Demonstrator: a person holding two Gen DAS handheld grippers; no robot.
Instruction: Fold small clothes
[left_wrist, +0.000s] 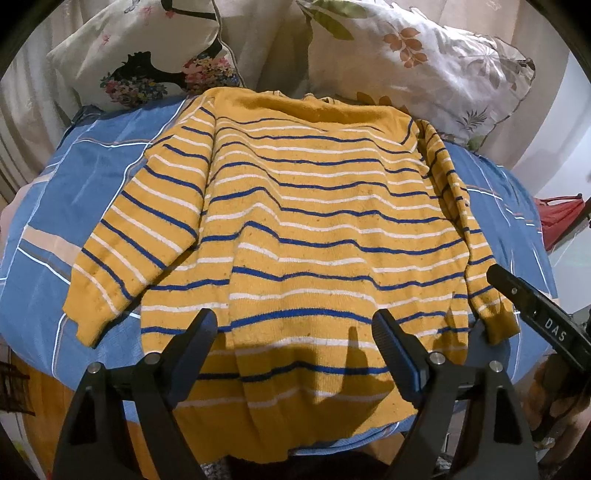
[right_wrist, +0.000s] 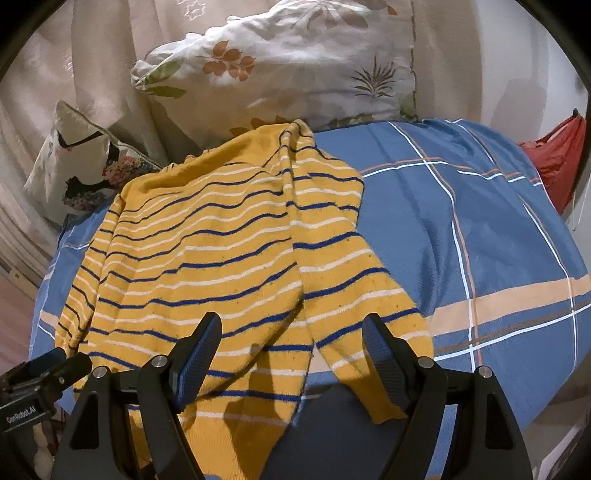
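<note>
One sweater (left_wrist: 306, 229) sleeve (left_wrist: 133, 236) shows only in left view.

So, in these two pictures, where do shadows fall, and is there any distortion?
Left wrist view: the left gripper throws dark finger shadows on the sweater's hem; the bed cover bulges from fisheye curving. Right wrist view: the right gripper shadows the hem and the sleeve; the corners are black.

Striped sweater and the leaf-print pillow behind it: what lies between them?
Nothing. In the left wrist view the striped sweater reaches with its collar right up to the leaf-print pillow; no blue bedsheet shows between.
</note>
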